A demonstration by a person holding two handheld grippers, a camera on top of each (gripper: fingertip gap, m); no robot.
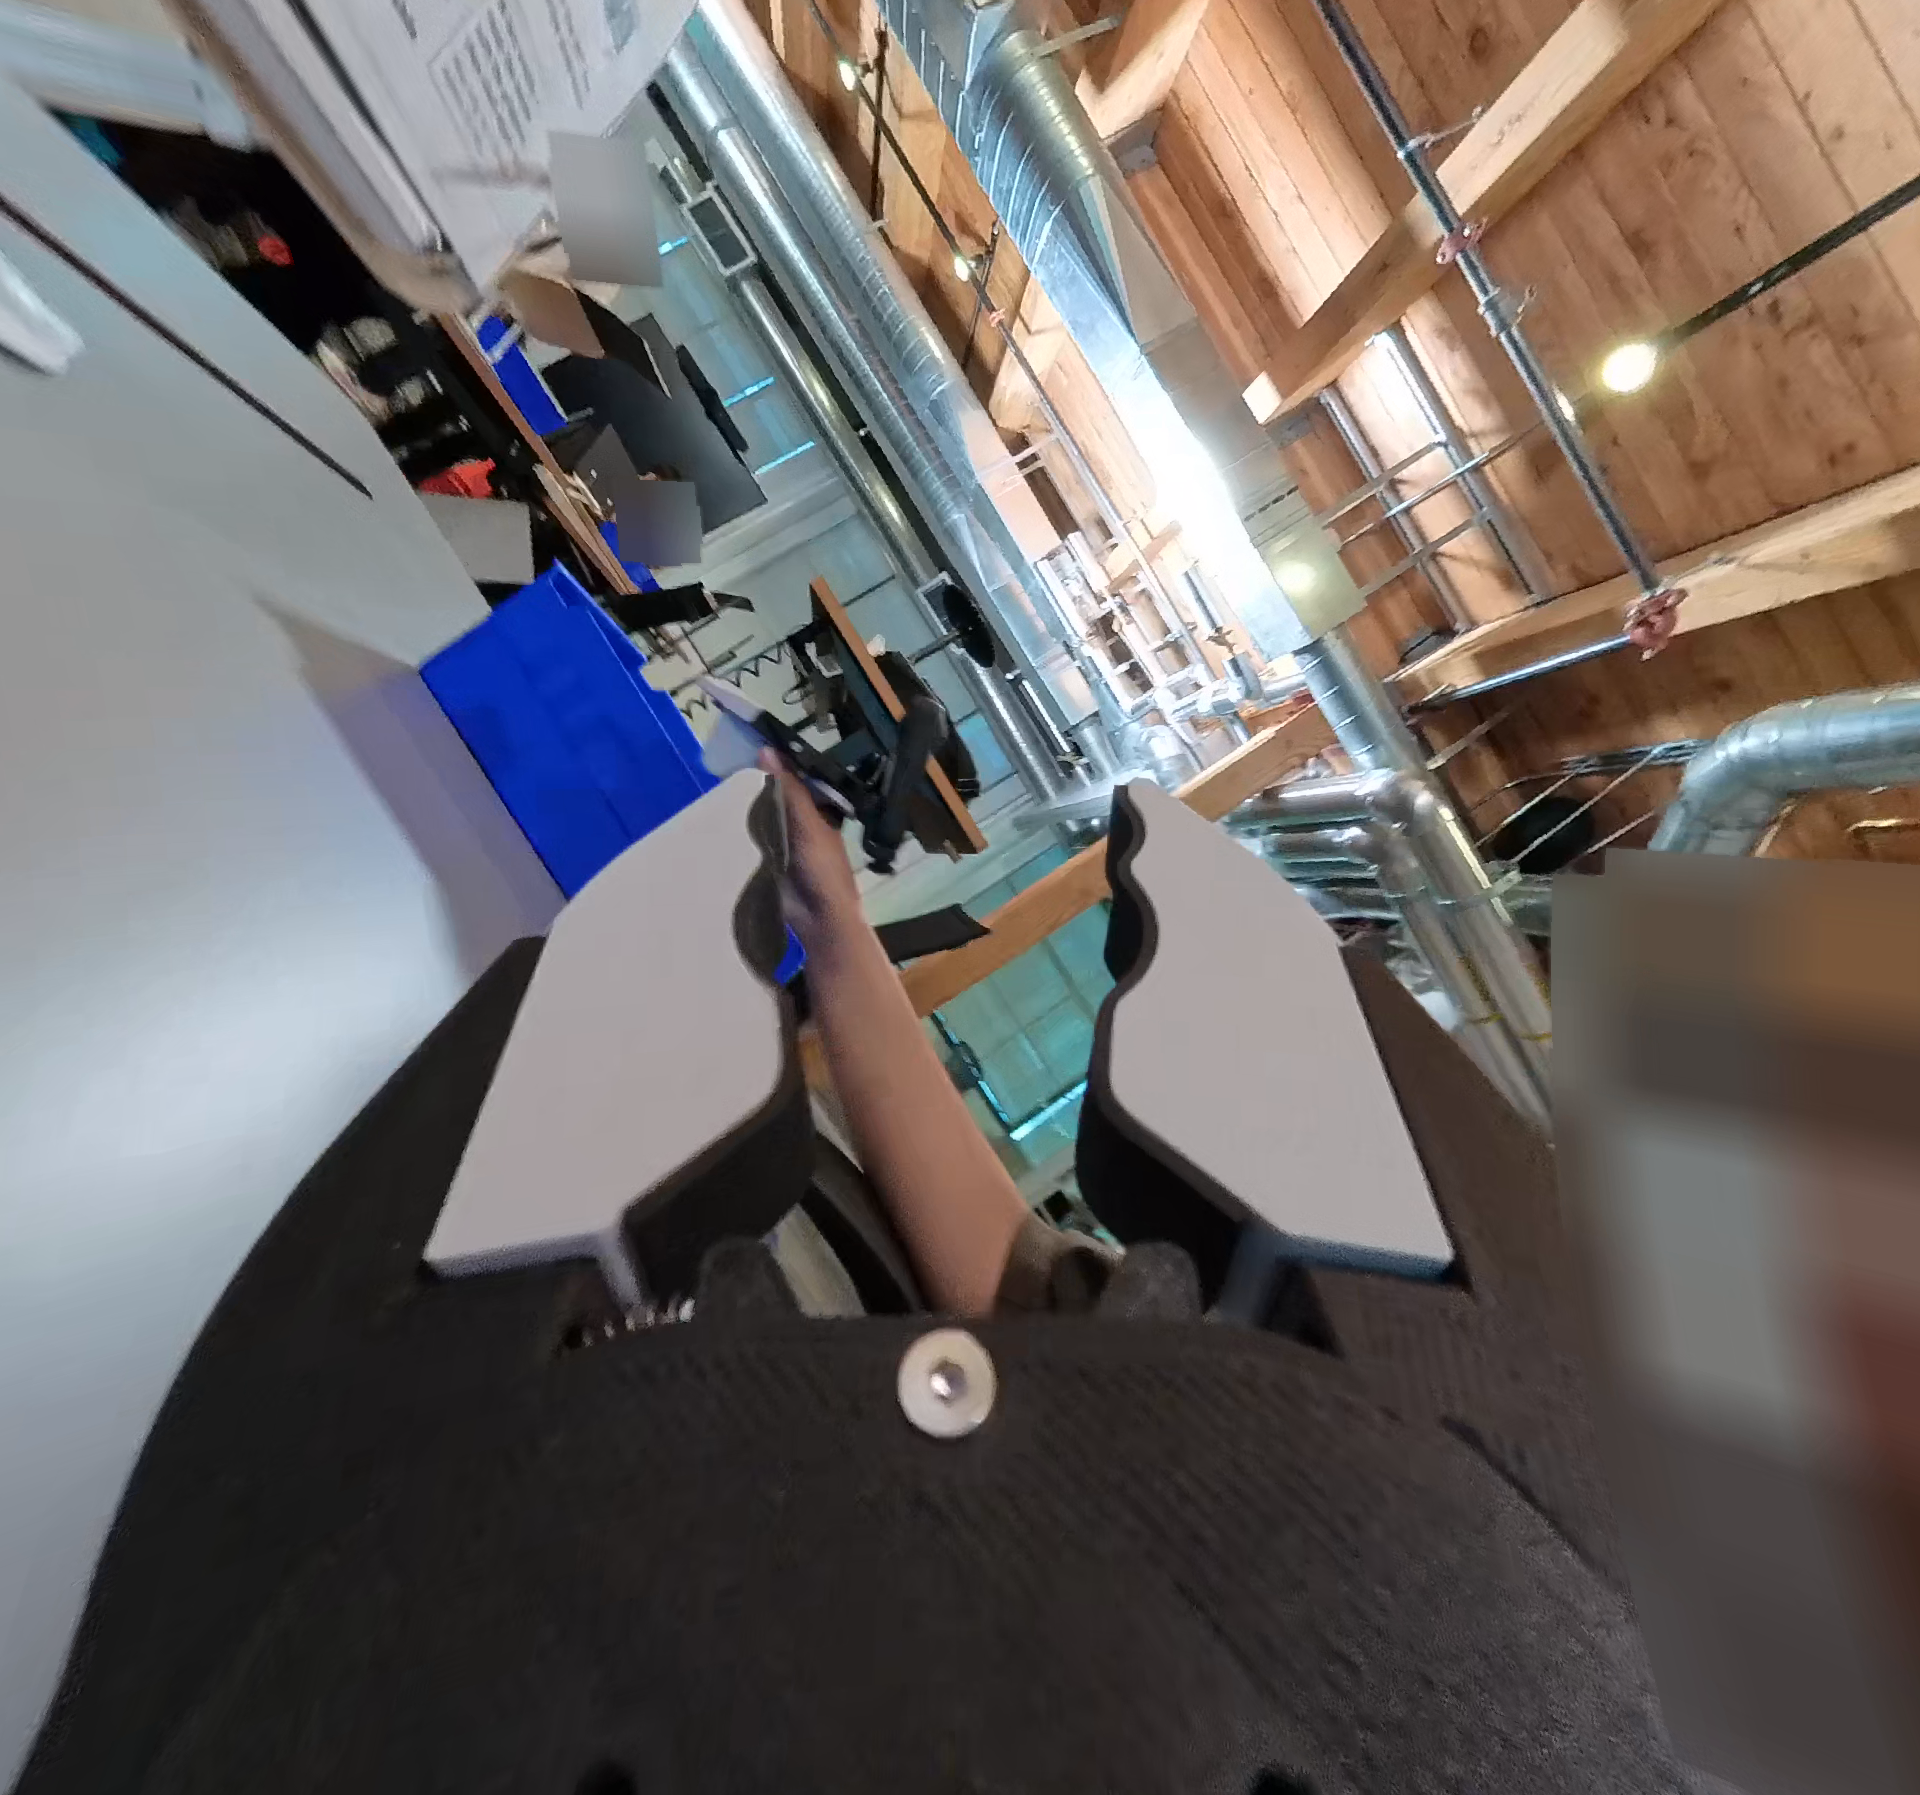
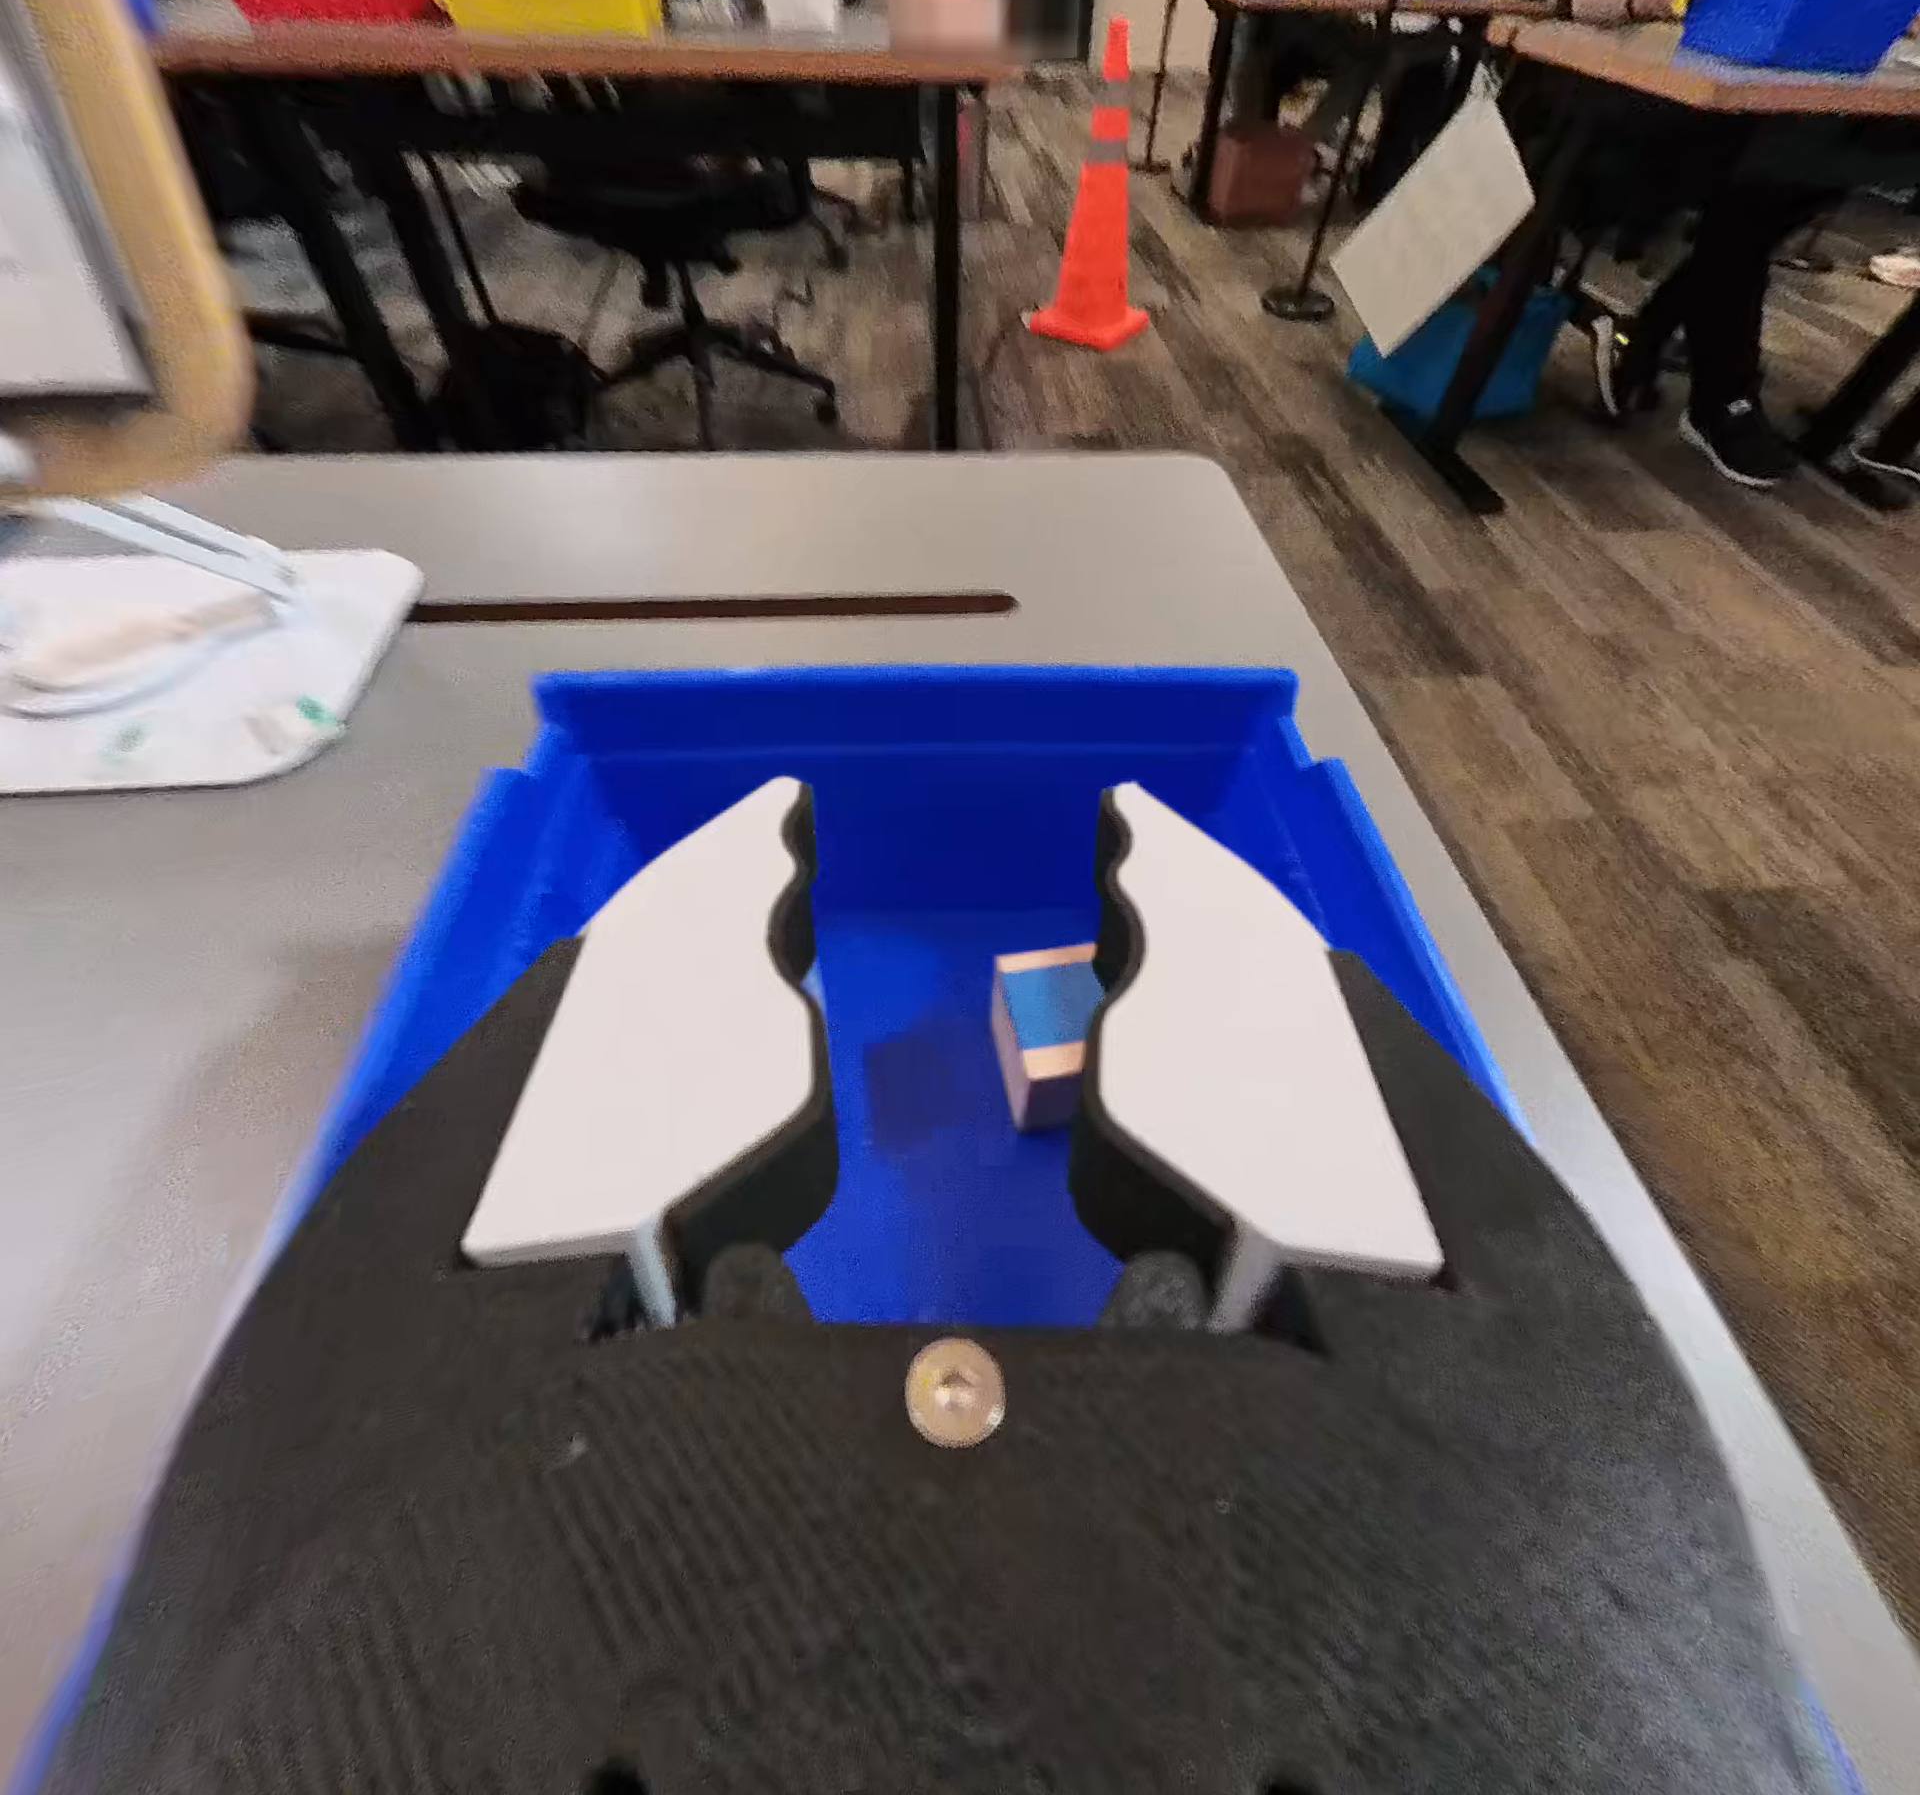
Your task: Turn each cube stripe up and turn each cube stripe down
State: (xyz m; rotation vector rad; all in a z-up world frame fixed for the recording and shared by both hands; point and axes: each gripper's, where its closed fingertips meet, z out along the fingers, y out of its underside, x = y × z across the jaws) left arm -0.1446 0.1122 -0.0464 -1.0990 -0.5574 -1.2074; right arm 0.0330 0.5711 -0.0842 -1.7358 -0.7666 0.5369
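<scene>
In the right wrist view a small wooden cube (image 2: pixel 1042 1028) with a blue stripe on its top face lies on the floor of a blue bin (image 2: pixel 914 717). My right gripper (image 2: pixel 954 810) is open and empty, held over the bin, with the cube close to its right finger (image 2: pixel 1216 1018). In the left wrist view my left gripper (image 1: pixel 940 810) is open and empty, tilted up toward the ceiling. No cube shows there. A person's forearm (image 1: pixel 894 1049) crosses between its fingers farther off.
The bin sits on a grey table (image 2: pixel 208 966) near its right edge, with a dark slot (image 2: pixel 717 607) behind it and a white cloth (image 2: pixel 208 665) at the left. An orange cone (image 2: pixel 1096 218) stands on the floor. A blue bin (image 1: pixel 561 717) and a white wall (image 1: pixel 156 810) show in the left view.
</scene>
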